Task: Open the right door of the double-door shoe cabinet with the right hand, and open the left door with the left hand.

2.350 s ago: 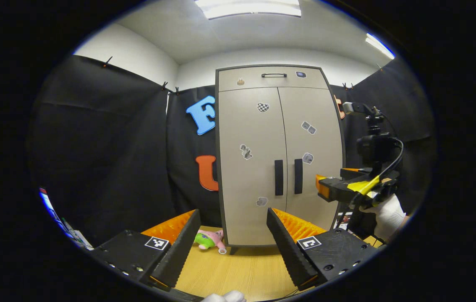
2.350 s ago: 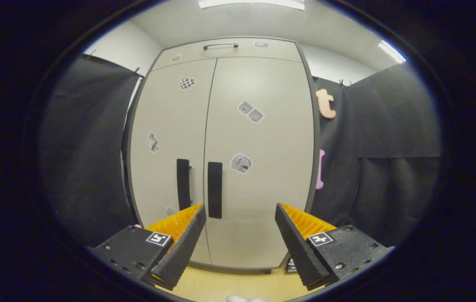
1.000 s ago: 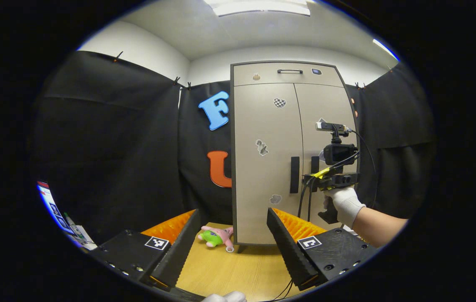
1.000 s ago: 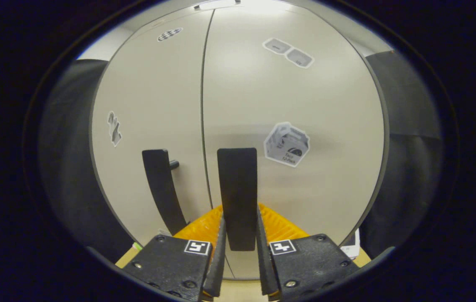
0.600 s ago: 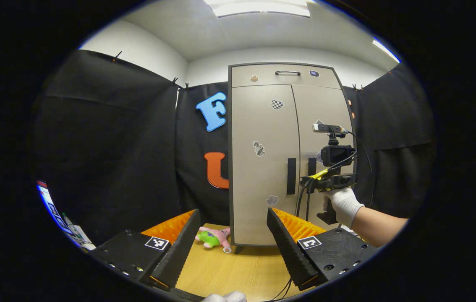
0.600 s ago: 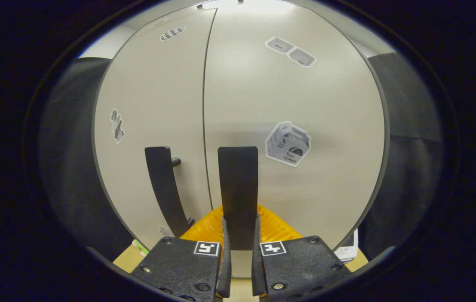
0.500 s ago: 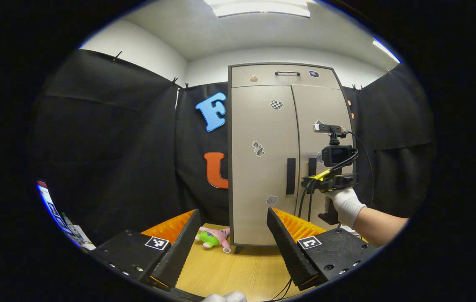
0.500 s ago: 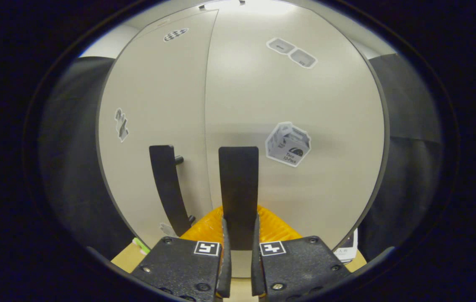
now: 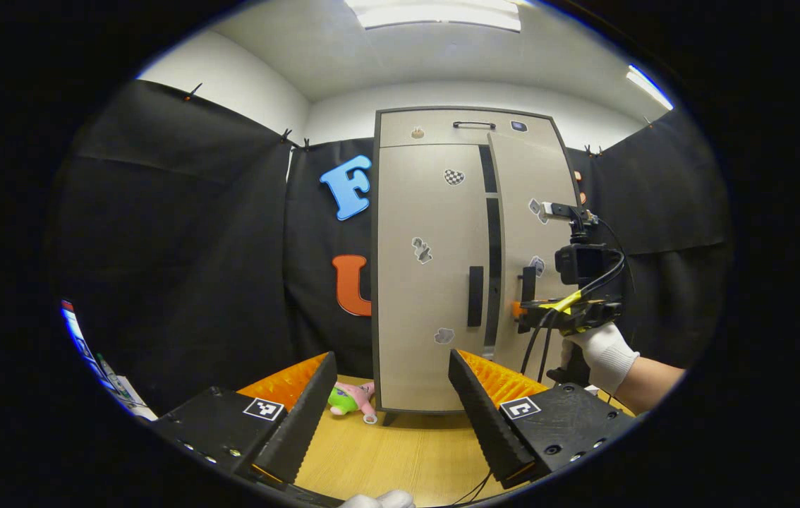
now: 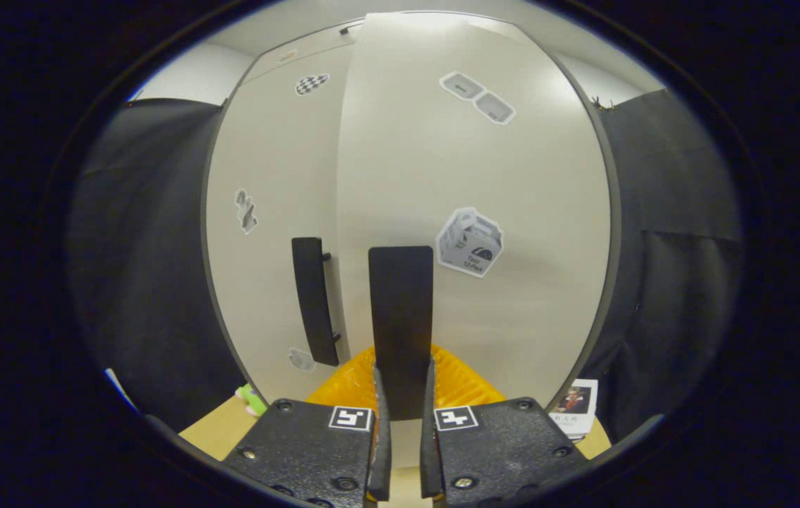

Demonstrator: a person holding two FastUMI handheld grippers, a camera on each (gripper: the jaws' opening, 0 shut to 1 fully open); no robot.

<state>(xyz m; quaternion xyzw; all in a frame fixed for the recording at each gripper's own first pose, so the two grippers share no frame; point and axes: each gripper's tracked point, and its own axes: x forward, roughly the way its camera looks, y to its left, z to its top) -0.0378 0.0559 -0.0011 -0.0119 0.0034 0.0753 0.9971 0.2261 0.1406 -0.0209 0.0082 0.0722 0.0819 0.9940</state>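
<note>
Since half a second ago, right door (image 9: 530,233) has swung ajar, a dark gap beside left door (image 9: 432,268). Right gripper (image 10: 400,416) fingers pinch its handle (image 10: 401,317); pull continues. Left gripper (image 9: 386,402), fingers spread, must next reach left handle (image 9: 475,296).

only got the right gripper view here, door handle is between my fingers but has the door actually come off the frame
Observer: Yes. In the left gripper view a dark gap shows between the right door and the left door.
Operator: where is the other tool
Observer: The left tool is open, back from the cabinet, above the wooden floor.
Operator: anything near the cabinet foot
Observer: A pink and green plush toy lies by the cabinet's left front corner.
</note>
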